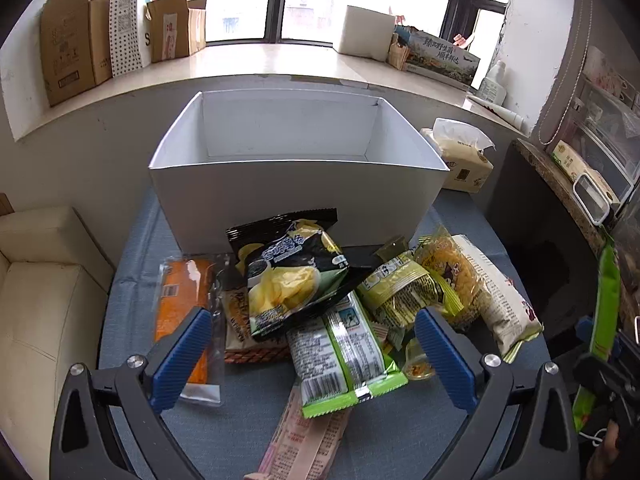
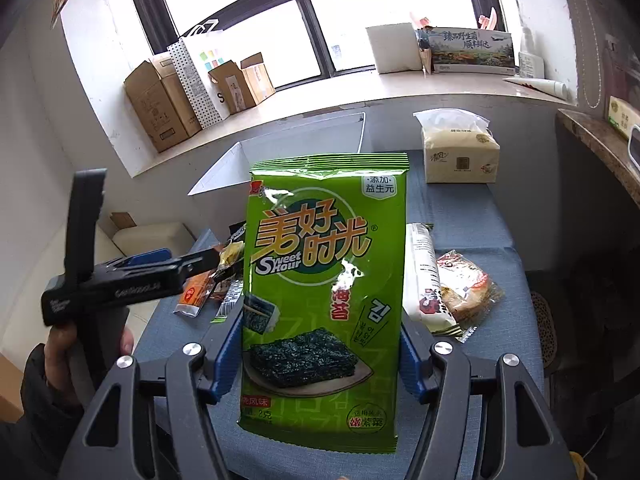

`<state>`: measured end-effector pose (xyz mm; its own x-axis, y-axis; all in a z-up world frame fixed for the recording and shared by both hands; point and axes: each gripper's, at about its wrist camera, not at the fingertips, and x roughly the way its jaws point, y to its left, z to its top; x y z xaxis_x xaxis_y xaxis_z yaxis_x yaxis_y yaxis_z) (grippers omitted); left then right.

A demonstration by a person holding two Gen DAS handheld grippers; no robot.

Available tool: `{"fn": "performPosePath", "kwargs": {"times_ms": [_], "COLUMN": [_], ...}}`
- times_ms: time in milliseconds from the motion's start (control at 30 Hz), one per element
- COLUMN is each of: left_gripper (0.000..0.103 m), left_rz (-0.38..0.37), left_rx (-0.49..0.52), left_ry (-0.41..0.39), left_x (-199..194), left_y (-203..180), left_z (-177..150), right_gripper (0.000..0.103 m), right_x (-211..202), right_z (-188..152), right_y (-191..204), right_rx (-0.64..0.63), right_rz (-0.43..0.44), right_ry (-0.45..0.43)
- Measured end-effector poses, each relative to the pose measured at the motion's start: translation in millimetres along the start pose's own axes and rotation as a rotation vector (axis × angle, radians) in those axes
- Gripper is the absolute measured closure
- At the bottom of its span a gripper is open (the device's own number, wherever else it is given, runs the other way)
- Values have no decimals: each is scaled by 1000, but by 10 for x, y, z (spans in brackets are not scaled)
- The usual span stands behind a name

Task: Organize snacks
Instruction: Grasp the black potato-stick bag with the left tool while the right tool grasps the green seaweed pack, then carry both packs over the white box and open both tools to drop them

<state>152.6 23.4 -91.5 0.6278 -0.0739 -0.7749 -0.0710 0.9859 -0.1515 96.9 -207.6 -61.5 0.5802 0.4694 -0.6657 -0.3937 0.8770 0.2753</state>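
Right now the right gripper is clamped on a green seaweed packet, its blue pads pressing the packet's two side edges so that the packet stands upright and clear of the blue cloth-covered table. To its left in the right wrist view, the left gripper is seen side-on, held by a hand in a dark sleeve and reaching over the snack pile. From the left wrist view, that left gripper has its jaws spread wide with nothing pinched between the blue pads; it hangs over the heap of snacks. Under and just ahead of it lie a green-edged packet with a barcode, a black chip bag resting on top of the others, an orange packet to the left, a yellow-green wrapper and a long white noodle-style packet to the right, and a pale pink packet nearest the camera. Beyond the pile stands an open white box, its inside bare as far as can be seen, with the chip bag's top edge just in front of its near wall. A tissue pack sits beside the box on the right. Behind the table runs a window sill carrying cardboard boxes at the left and a printed carton at the right. A cream sofa sits beside the table on the left.
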Motion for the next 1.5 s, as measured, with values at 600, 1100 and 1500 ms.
{"fn": "performPosePath", "kwargs": {"times_ms": [600,1100,1500], "left_gripper": [21,24,24], "left_rz": [34,-56,-34], "left_rx": [-221,-58,-31], "left_ry": [260,14,-106], "left_x": [1065,34,-318], "left_y": [304,176,470], "left_z": [370,75,1013], "right_gripper": [34,34,33], "right_x": [45,172,715], "right_z": [-89,8,1238], "right_y": [-86,-88,224], "right_rx": [11,17,-35], "right_rz": [-19,-12,44], "right_ry": [19,14,-9]}}
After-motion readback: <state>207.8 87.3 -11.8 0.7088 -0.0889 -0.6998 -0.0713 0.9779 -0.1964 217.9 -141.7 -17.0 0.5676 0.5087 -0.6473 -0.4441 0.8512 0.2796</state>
